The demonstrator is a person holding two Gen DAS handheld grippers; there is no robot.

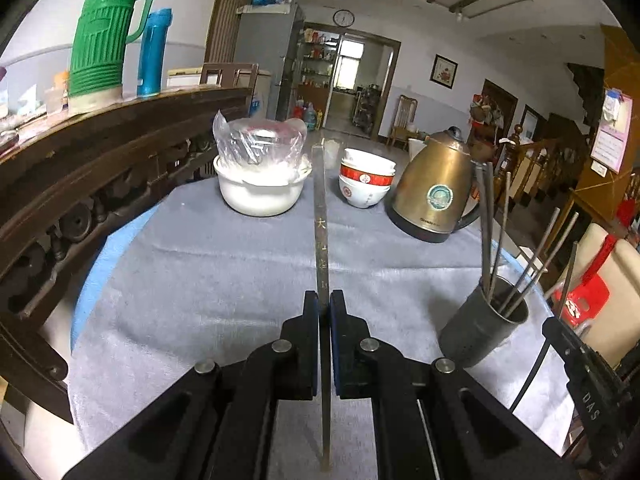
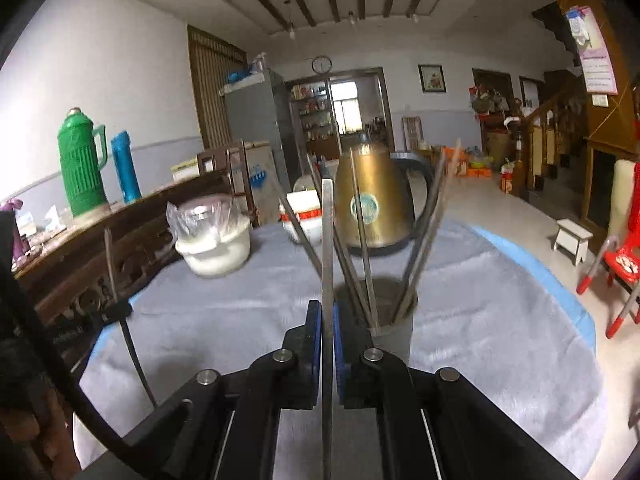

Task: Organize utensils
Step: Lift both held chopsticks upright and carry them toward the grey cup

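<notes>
My left gripper [image 1: 324, 300] is shut on a metal chopstick [image 1: 321, 216] that points forward over the grey cloth. A grey metal utensil cup [image 1: 480, 328] holding several chopsticks stands to its right. My right gripper [image 2: 327, 312] is shut on another metal chopstick [image 2: 327, 240], held just in front and left of the same cup [image 2: 394, 320]. The left gripper with its chopstick [image 2: 110, 264] shows at the left of the right wrist view. The right gripper's body [image 1: 580, 364] shows at the right edge of the left wrist view.
On the grey-clothed table [image 1: 224, 272] stand a white pot with a plastic-wrapped lid [image 1: 260, 172], stacked red-and-white bowls [image 1: 366, 180] and a brass kettle [image 1: 436, 188]. A dark wooden bench back [image 1: 100, 168] bearing a green thermos [image 1: 104, 36] lies left. A red stool [image 2: 622, 256] stands right.
</notes>
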